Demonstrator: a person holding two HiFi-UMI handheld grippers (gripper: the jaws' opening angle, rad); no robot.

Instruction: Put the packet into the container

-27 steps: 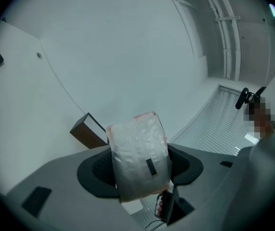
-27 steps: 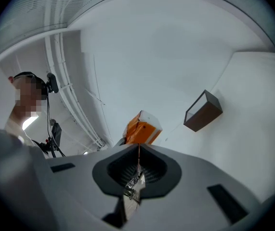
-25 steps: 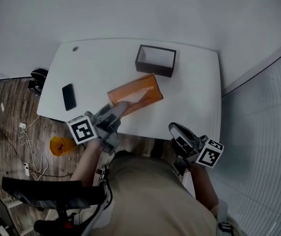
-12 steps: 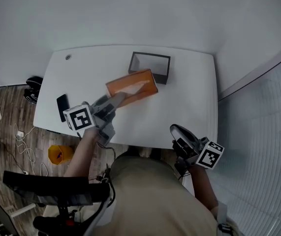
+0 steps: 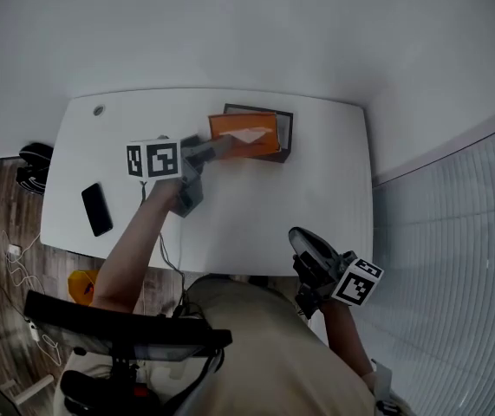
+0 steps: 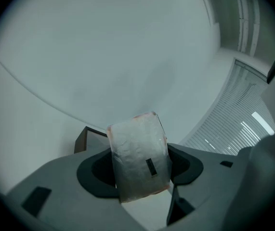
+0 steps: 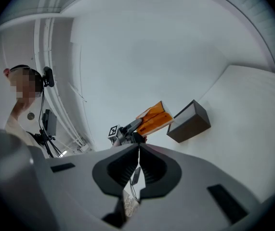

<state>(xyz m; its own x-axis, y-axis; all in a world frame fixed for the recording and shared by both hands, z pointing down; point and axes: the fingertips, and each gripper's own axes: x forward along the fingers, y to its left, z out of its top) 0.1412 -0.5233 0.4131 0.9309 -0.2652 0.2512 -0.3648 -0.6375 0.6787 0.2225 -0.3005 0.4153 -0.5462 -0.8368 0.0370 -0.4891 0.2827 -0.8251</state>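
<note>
Left gripper [image 5: 215,149] clamps the orange packet [image 5: 245,134] at the dark container [image 5: 285,135], top centre. The packet's small dark label is unreadable. Right gripper [image 5: 304,243] sits lower right, jaws closed, empty.

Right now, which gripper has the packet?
The left gripper: its jaws clamp the orange packet by the dark container. The right gripper is shut on nothing.

The left claw [image 5: 217,148] and the right claw [image 5: 299,239] were grey plastic with dark pads [image 7: 157,166], each bearing a white cube [image 5: 153,159] with black square markers. The person wore a khaki shirt [image 5: 264,354].
</note>
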